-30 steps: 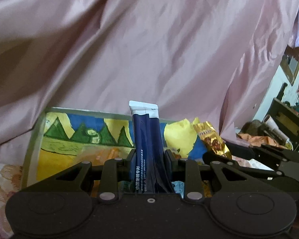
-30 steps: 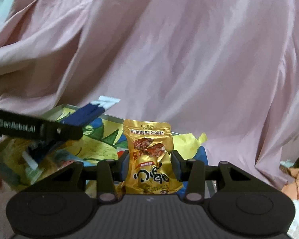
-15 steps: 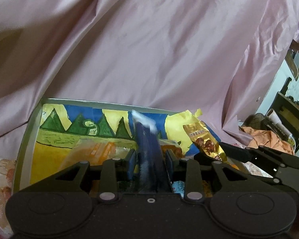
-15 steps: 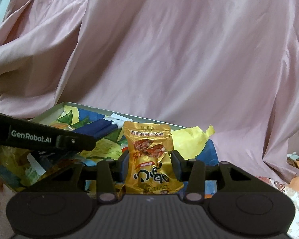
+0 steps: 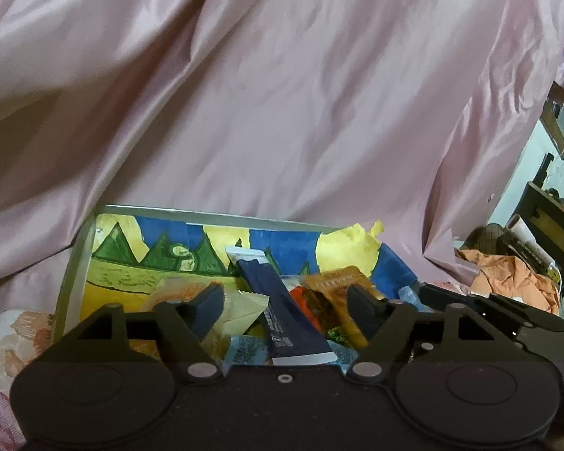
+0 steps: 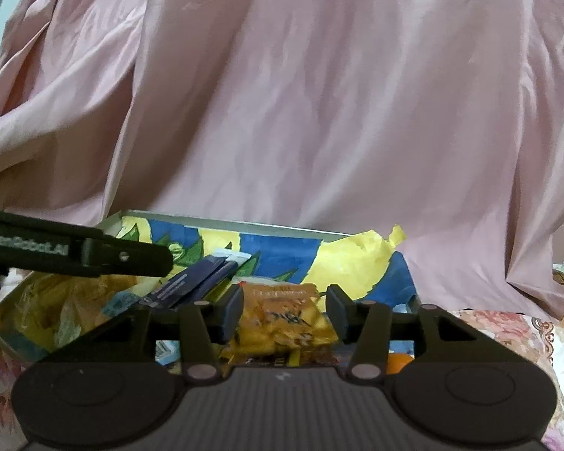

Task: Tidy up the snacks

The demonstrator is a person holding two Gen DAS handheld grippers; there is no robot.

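A painted tray with a grey rim holds several snack packets. My left gripper is over it with its jaws opening wide. A navy blue stick packet lies loose on the pile between the fingers, touching neither pad. It also shows in the right wrist view, under the left gripper's finger. My right gripper has its jaws opening around a gold snack packet, which is blurred and slumped low between the pads. That gold packet also shows in the left wrist view.
Pink satin cloth hangs right behind the tray. Floral cloth covers the surface below. An orange fruit sits by the right finger. Orange fabric and dark furniture are at the far right.
The left jaws have sprung apart and the blue stick packet, upright before, now lies flat in the tray. The right jaws have widened and the gold packet has sunk and tipped.
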